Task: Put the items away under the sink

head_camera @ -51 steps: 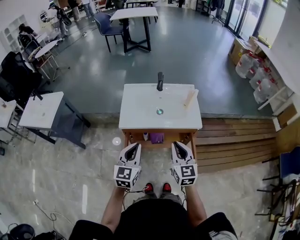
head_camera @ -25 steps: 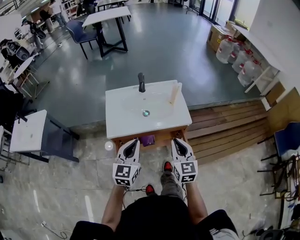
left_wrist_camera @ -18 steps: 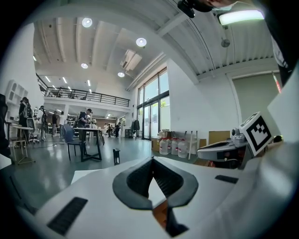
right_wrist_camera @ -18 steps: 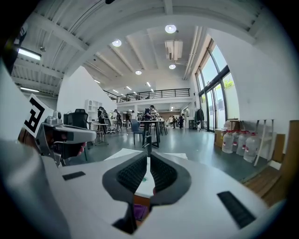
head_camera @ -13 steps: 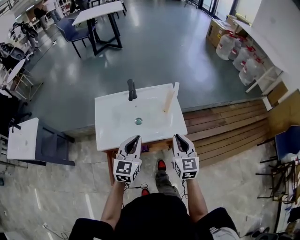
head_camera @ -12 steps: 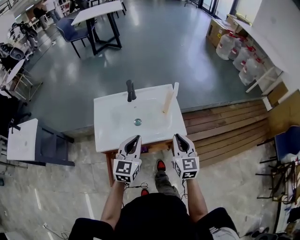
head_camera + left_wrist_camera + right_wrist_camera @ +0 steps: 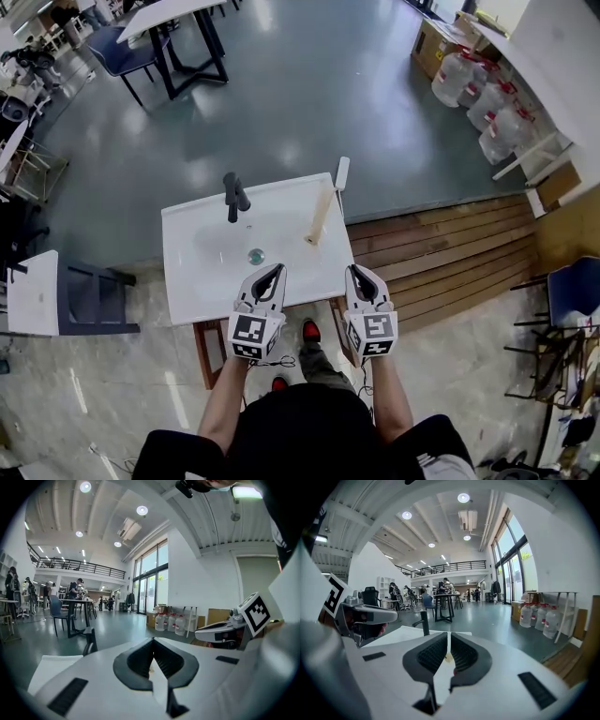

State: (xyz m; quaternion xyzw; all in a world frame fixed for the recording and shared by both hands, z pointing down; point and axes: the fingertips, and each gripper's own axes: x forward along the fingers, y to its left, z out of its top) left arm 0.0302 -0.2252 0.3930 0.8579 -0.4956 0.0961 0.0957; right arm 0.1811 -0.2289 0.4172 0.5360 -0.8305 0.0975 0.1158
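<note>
The white sink top [image 7: 202, 281] stands right before me, with a black faucet [image 7: 232, 195] at its back and a drain [image 7: 256, 255] in the basin. A beige stick-like item [image 7: 319, 214] lies on the top's right side. My left gripper [image 7: 275, 270] hovers over the front edge, shut and empty. Beside it, my right gripper [image 7: 355, 272] is shut and empty too, just off the sink's front right corner. The wooden cabinet [image 7: 203, 352] below shows only its side panels; its inside is hidden. Seen from the right gripper view, the faucet [image 7: 424, 622] stands ahead to the left.
A raised wooden platform [image 7: 441, 246] adjoins the sink's right. Several water jugs [image 7: 473, 86] stand against the far right wall. A grey table [image 7: 42, 292] is at the left, a black table [image 7: 178, 19] with a blue chair beyond. My red shoes [image 7: 310, 330] are by the cabinet.
The person has walked up to the sink, which now lies closer and lower in the head view. Both grippers have reached its front edge, and the cabinet's inside has gone out of sight.
</note>
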